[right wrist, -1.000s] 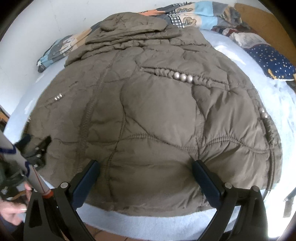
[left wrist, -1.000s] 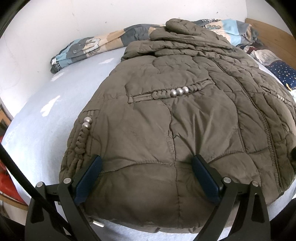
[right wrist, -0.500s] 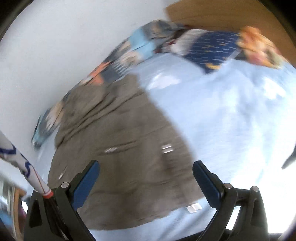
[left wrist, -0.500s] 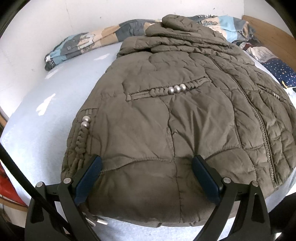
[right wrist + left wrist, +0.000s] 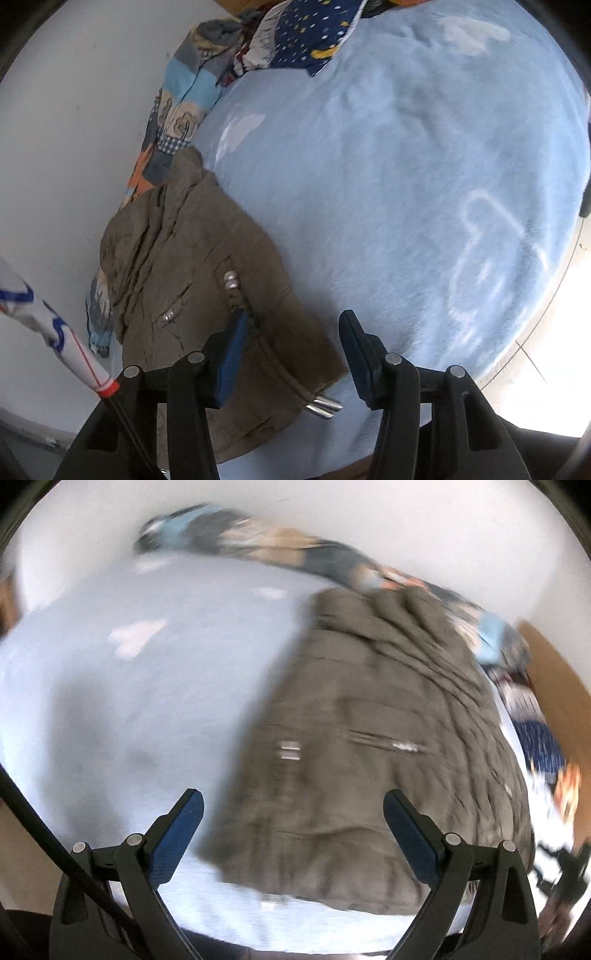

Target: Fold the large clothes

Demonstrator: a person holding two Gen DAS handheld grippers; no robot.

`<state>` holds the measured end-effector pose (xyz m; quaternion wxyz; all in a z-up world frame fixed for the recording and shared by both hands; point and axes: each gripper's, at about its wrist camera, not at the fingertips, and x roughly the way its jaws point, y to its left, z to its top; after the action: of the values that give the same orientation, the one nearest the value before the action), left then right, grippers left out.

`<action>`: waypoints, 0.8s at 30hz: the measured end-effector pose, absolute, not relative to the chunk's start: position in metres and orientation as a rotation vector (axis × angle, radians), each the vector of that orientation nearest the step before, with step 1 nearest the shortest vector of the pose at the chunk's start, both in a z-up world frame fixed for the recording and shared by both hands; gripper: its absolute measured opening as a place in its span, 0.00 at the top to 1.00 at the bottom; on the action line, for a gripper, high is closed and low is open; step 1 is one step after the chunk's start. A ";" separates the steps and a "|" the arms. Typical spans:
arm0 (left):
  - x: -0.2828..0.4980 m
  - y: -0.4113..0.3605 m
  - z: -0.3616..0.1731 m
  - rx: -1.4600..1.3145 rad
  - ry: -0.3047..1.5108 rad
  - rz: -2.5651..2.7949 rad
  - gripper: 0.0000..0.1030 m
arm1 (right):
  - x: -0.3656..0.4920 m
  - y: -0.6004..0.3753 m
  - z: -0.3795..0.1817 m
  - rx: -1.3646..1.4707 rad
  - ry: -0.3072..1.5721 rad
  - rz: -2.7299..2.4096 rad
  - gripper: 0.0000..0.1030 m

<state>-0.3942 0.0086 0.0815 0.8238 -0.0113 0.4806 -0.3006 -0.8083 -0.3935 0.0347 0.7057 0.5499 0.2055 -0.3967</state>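
Note:
A large olive-brown quilted jacket point(image 5: 362, 746) lies flat on a light blue bed point(image 5: 129, 701). The left wrist view is blurred by motion. My left gripper point(image 5: 293, 819) is open above the jacket's near hem, holding nothing. In the right wrist view the jacket point(image 5: 192, 273) lies at the left, with metal beads and two metal cord ends at its near corner. My right gripper point(image 5: 293, 343) is partly closed, its jaws still apart, over the jacket's right near corner; the cloth between them is not pinched.
A patterned quilt point(image 5: 181, 110) lies bunched along the white wall. A dark blue starry cloth point(image 5: 314, 33) lies at the head of the bed point(image 5: 424, 184). A wooden headboard point(image 5: 554, 679) is at the right. The floor shows past the bed's edge.
Both grippers have swung away from the hem's middle, the left toward the jacket's left edge, the right toward its right corner. The right jaws have narrowed.

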 end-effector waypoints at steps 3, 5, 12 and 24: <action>-0.372 0.031 0.063 -0.109 1.105 -0.568 0.10 | -0.805 -0.393 0.028 1.237 0.463 -0.877 0.45; -0.365 0.038 0.049 -0.160 1.164 -0.565 0.10 | -0.806 -0.394 0.024 1.259 0.453 -0.877 0.45; -0.367 0.033 0.020 -0.243 1.267 -0.581 0.10 | -0.800 -0.396 0.015 1.288 0.454 -0.848 0.42; -0.399 -0.004 0.020 -0.129 1.214 -0.709 0.10 | -0.766 -0.387 0.018 1.244 0.482 -0.666 0.27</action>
<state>-0.3993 -0.0039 0.0202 0.7610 -0.0594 0.5579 -0.3258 -0.7661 -0.3869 0.0185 0.7347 0.5659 0.2195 -0.3031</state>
